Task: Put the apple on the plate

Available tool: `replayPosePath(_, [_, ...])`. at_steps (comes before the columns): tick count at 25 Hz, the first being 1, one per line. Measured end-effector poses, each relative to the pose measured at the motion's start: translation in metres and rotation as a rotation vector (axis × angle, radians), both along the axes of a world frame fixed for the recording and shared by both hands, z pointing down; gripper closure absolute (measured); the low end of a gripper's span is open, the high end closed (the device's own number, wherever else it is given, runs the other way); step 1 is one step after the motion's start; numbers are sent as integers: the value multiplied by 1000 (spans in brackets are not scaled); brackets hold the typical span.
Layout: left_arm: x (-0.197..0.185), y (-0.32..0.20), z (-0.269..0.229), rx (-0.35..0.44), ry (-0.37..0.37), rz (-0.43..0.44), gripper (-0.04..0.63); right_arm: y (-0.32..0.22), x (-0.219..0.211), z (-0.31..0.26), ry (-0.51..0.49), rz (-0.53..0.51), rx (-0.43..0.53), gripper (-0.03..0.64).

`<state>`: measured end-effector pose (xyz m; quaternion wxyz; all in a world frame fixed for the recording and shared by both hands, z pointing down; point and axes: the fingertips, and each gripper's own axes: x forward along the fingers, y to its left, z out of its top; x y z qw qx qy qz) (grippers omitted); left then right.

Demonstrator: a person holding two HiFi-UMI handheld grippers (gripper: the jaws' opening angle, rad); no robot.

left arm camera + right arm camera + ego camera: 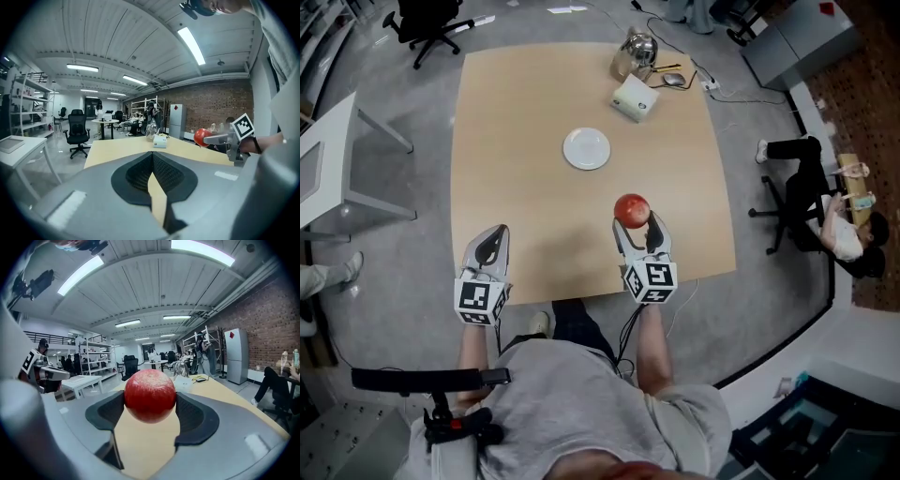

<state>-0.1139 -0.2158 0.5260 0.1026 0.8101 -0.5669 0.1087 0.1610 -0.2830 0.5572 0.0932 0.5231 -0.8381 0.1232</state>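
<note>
Half the job looks done: the right tool is clamped on the apple, held above the table near its near edge. The left tool hangs empty, jaws together. Carrying the apple to the bare plate, farther and leftward, remains.

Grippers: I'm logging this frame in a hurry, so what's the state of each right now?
Left gripper: shut, nothing between its jaws.
Right gripper: shut on the red apple.
</note>
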Motion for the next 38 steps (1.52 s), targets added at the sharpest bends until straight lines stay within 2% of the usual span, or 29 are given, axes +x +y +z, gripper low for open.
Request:
replayPosePath(11, [-7, 6, -1, -103, -16, -69, 577, -49, -19, 9, 26, -83, 5, 268])
replayPosePath(19, [-17, -26, 42, -167, 2, -118, 577, -117, -45, 71, 86, -147, -10, 268])
replayPosePath(28, [-25, -34, 55, -209, 10, -166, 577, -161, -64, 106, 93, -178, -49, 268])
replayPosePath(34, [-38, -58, 84, -241, 19, -189, 577, -196, -80, 149, 125, -197, -86, 268])
replayPosePath(38, [-36, -50, 79, -253, 21, -205, 577, -195, -85, 153, 137, -217, -96, 268])
